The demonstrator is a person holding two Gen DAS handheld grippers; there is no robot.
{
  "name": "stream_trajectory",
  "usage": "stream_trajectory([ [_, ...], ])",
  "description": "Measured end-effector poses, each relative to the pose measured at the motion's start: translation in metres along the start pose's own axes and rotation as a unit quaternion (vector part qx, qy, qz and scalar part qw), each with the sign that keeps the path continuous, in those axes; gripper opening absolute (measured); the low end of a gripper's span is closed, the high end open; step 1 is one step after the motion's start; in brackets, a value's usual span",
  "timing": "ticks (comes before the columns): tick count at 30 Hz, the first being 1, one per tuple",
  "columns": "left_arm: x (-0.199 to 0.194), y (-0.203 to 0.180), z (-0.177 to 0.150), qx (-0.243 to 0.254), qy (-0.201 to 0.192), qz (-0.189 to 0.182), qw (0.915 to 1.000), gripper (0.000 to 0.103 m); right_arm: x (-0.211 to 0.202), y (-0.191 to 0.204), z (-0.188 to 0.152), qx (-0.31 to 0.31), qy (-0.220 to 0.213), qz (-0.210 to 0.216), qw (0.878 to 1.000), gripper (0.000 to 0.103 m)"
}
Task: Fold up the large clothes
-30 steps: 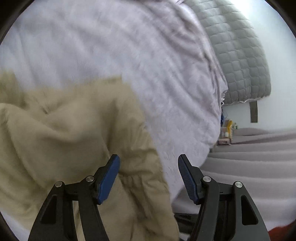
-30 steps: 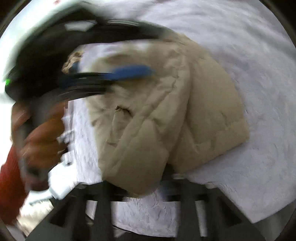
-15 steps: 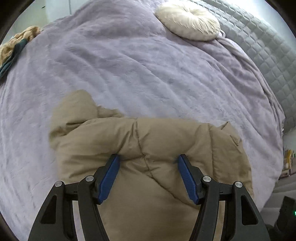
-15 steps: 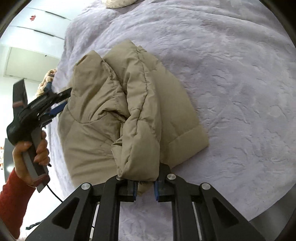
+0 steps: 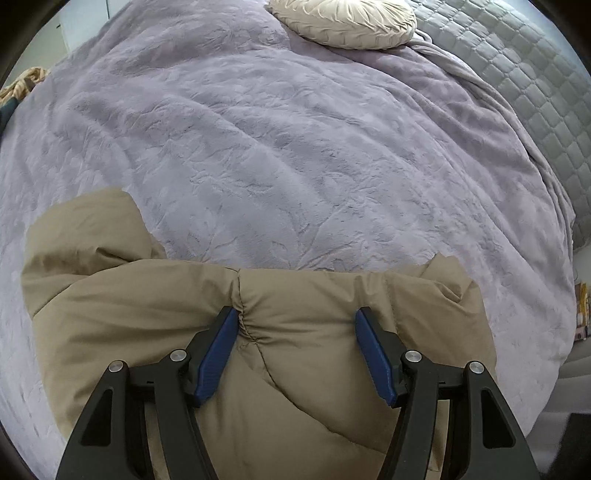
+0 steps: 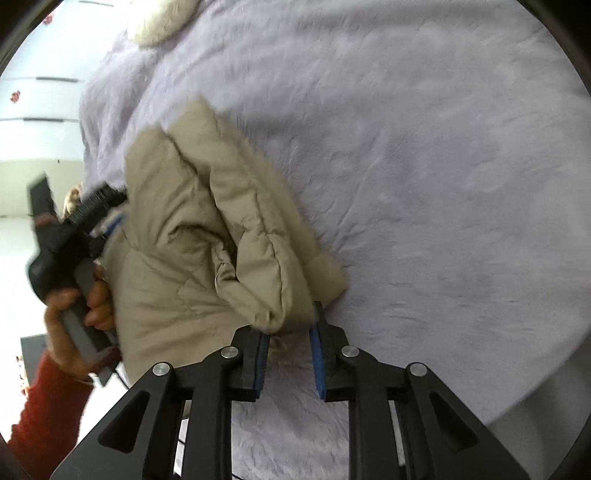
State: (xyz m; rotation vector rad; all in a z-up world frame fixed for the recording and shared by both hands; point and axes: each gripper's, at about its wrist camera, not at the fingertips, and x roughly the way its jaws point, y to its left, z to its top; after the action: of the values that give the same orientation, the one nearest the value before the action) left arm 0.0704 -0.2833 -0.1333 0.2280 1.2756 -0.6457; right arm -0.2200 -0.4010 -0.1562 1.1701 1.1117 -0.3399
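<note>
A tan puffy jacket (image 5: 147, 314) lies folded on the lavender fleece blanket (image 5: 295, 147) of a bed. My left gripper (image 5: 297, 314) stands open just over the jacket's upper edge, its blue pads wide apart on either side of a quilted seam. In the right wrist view the jacket (image 6: 177, 236) has a doubled-over fold whose end sits between the tips of my right gripper (image 6: 290, 332). Its jaws are opening and a gap shows beside the cloth. The left gripper (image 6: 114, 210) appears there at the jacket's far side, held by a hand (image 6: 74, 310) in a red sleeve.
A round cream cushion (image 5: 343, 18) lies at the head of the bed beside a grey quilted cover (image 5: 535, 92). The bed's edge drops off at the right (image 5: 569, 332). A knitted item (image 5: 22, 85) lies at the far left. Bare blanket (image 6: 424, 166) spreads beyond the jacket.
The left gripper swung from the bed's edge to point down over the jacket and sank closer. The right gripper's jaws, shut on the fold half a second ago, have parted.
</note>
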Motion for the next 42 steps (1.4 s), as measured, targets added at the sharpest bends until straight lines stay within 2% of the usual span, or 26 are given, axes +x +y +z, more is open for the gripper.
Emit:
stream_trajectory([
  [3, 0.001, 0.006, 0.0, -0.007, 0.0, -0.007, 1.0, 0.066, -0.042, 0.009, 0.006, -0.033, -0.06, -0.005, 0.998, 0.026],
  [5, 0.001, 0.006, -0.001, -0.006, -0.001, -0.008, 0.9999, 0.066, -0.059, 0.025, 0.017, -0.07, -0.086, 0.002, 0.994, 0.032],
  [7, 0.001, 0.006, 0.0, -0.007, -0.001, -0.007, 1.0, 0.066, -0.059, 0.041, 0.026, -0.104, -0.084, 0.015, 0.991, 0.033],
  [12, -0.001, 0.007, -0.002, -0.004, -0.003, -0.005, 1.0, 0.066, -0.013, 0.099, 0.056, -0.189, -0.06, 0.023, 0.98, 0.033],
  [16, -0.012, 0.011, -0.004, -0.005, -0.009, 0.001, 1.0, 0.066, 0.018, 0.13, 0.078, -0.221, -0.044, 0.015, 0.974, 0.033],
  [17, -0.017, 0.012, -0.005, -0.007, -0.011, 0.0, 0.9999, 0.066, 0.022, 0.137, 0.083, -0.227, -0.047, 0.011, 0.973, 0.036],
  [18, -0.021, 0.014, -0.006, -0.011, -0.014, -0.002, 0.9998, 0.066, 0.024, 0.141, 0.088, -0.233, -0.046, 0.011, 0.971, 0.053],
  [20, -0.029, 0.018, -0.008, -0.017, -0.02, -0.007, 0.9996, 0.066, 0.03, 0.144, 0.101, -0.232, -0.039, 0.029, 0.971, 0.076],
  [22, -0.033, 0.022, -0.01, -0.023, -0.023, -0.008, 0.9994, 0.066, 0.038, 0.138, 0.113, -0.209, -0.014, 0.07, 0.975, 0.076],
  [24, -0.036, 0.026, -0.011, -0.031, -0.027, -0.01, 0.9991, 0.066, 0.052, 0.132, 0.131, -0.162, 0.019, 0.132, 0.978, 0.065],
  [28, -0.051, 0.028, -0.016, -0.035, -0.044, -0.014, 0.9984, 0.066, 0.084, 0.136, 0.146, -0.123, 0.086, 0.193, 0.97, 0.061],
  [29, -0.057, 0.028, -0.018, -0.033, -0.05, -0.009, 0.9982, 0.066, 0.091, 0.137, 0.146, -0.123, 0.097, 0.19, 0.969, 0.059],
  [31, -0.069, 0.034, -0.023, -0.034, -0.066, 0.004, 0.9972, 0.066, 0.104, 0.137, 0.148, -0.121, 0.114, 0.167, 0.972, 0.031],
  [32, -0.074, 0.038, -0.025, -0.039, -0.072, 0.01, 0.9966, 0.066, 0.107, 0.135, 0.149, -0.115, 0.117, 0.164, 0.973, 0.011],
  [35, -0.088, 0.06, -0.038, -0.069, -0.089, 0.041, 0.9928, 0.066, 0.107, 0.129, 0.15, -0.116, 0.1, 0.144, 0.978, 0.006],
  [38, -0.083, 0.078, -0.051, -0.089, -0.082, 0.052, 0.9913, 0.066, 0.116, 0.127, 0.148, -0.125, 0.098, 0.112, 0.981, 0.005],
  [42, -0.067, 0.069, -0.051, -0.067, -0.075, 0.071, 0.9924, 0.068, 0.132, 0.131, 0.149, -0.153, 0.088, 0.066, 0.982, 0.005],
])
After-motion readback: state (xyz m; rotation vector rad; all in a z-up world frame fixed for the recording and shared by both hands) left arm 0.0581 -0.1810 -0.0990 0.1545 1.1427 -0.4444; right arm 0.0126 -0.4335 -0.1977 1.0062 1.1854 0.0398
